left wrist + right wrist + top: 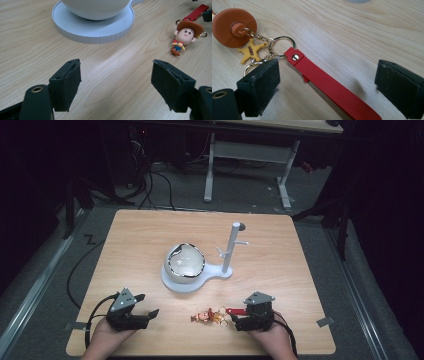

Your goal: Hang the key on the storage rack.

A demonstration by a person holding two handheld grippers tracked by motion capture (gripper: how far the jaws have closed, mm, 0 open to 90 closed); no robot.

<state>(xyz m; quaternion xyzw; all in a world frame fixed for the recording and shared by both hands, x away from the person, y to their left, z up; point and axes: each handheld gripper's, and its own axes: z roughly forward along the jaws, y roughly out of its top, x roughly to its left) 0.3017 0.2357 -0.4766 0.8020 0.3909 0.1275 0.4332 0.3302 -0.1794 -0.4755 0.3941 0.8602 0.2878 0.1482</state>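
A keychain lies on the wooden table near its front edge: a small cowboy figure (202,316) (186,33) with a brown hat (233,27), a gold star charm (250,52), metal rings and a red strap (236,311) (329,87). My right gripper (234,318) (327,82) is open. The strap runs across the table between its two jaws, and neither pad presses on it. My left gripper (149,304) (116,80) rests at the front left, open, with bare wood between its jaws. It points toward the figure and the white stand.
A white stand (175,284) (95,33) sits mid-table. It carries a round white bowl (186,261) and an upright post (231,247) with short pegs. Cables and a desk frame (247,157) lie on the floor beyond the table's far edge.
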